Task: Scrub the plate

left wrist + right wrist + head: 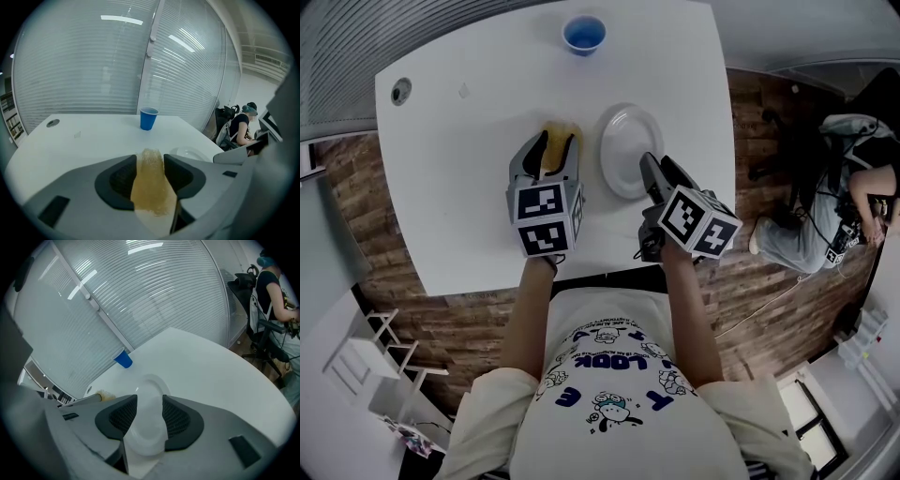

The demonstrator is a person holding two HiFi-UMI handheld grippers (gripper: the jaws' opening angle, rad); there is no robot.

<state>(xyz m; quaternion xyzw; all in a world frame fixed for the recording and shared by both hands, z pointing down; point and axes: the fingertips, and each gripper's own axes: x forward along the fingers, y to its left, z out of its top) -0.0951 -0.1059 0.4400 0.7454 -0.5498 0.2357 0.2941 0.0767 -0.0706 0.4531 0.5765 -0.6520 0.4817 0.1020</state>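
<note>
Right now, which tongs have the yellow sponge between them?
The left tongs: the yellow sponge sits between them; the right tongs frame the round white plate.

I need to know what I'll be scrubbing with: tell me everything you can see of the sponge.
The sponge is a yellow-brown oblong pad with a coarse, fibrous-looking surface. It lies flat on the white table, just left of the white plate and apart from it. It sits between the spread jaws of the left hand-held gripper, its long sides close against both pads, with no squeeze showing.
</note>
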